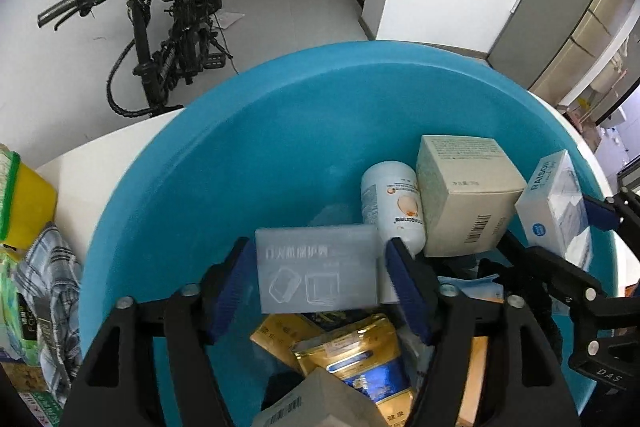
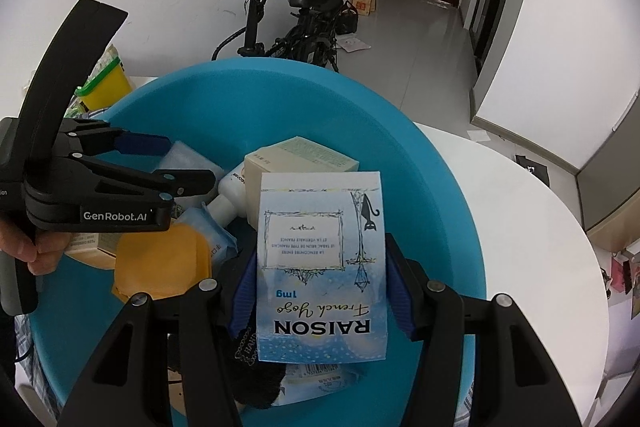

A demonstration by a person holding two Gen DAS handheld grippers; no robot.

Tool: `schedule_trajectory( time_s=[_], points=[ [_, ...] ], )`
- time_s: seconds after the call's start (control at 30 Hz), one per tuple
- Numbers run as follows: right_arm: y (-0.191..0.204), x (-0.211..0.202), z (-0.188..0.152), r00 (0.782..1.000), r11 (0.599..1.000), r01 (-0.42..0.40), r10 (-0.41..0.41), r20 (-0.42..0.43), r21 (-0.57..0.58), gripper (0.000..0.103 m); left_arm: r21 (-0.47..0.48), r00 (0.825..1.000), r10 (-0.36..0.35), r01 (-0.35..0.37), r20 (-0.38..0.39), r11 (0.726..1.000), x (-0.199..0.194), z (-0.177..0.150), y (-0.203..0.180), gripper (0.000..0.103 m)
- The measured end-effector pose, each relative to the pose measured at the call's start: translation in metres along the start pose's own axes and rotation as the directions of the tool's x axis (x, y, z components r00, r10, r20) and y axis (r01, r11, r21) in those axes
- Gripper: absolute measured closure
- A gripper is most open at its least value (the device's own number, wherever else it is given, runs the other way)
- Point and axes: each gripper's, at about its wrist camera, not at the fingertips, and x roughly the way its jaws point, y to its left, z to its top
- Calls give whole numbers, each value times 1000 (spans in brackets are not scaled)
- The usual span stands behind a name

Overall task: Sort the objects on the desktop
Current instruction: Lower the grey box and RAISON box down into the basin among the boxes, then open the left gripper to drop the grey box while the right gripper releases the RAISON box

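- Left wrist view: the left gripper (image 1: 320, 279) hangs over the round blue plastic basin (image 1: 280, 115) with a translucent frosted flat plastic case (image 1: 318, 269) between its blue-padded fingers (image 1: 230, 287). The jaws stand at a middling width, and a thin gap shows at each side of the case, so the pads do not seem to press it.
- The case's long axis runs left to right across the lower centre of the frame, spanning the jaws; it is slightly blurred.
- Right wrist view: the right gripper (image 2: 320, 291) is closed narrow on a pale blue cardboard packet (image 2: 322, 267), held upright in the lower centre above the basin (image 2: 440, 187), with its print upside down.
- Each hand is nearest its own item; below lies a heap with a white bottle (image 1: 394, 207) and a beige carton (image 1: 468, 195).
- Writing: "RAISON", "French Yogo", "1mg" on the packet; "GenRobot.AI" on the left gripper at mid left (image 2: 184, 163); Chinese characters on the case, unreadable.
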Motion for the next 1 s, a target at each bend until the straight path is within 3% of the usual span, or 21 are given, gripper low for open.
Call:
schedule_trajectory(
  time_s=[0.1,0.57,0.8,1.0],
  points=[
    [1,0,-1,1000,1000,0,0,0,-2,48,7,999,-3,2,38,1000,-5,-2,0,21],
    [4,5,3,1000,1000,15,-15,-15,-11,48,-14,988,-27,29,155,999,-47,-16,2,17],
    [7,-1,2,998,998,63,-63,0,-13,27,-23,969,-44,51,242,998,-76,-30,1,17],
    [10,-18,-1,996,997,79,-79,40,-7,26,-72,958,-54,77,283,994,-100,-48,6,16]
  ],
)
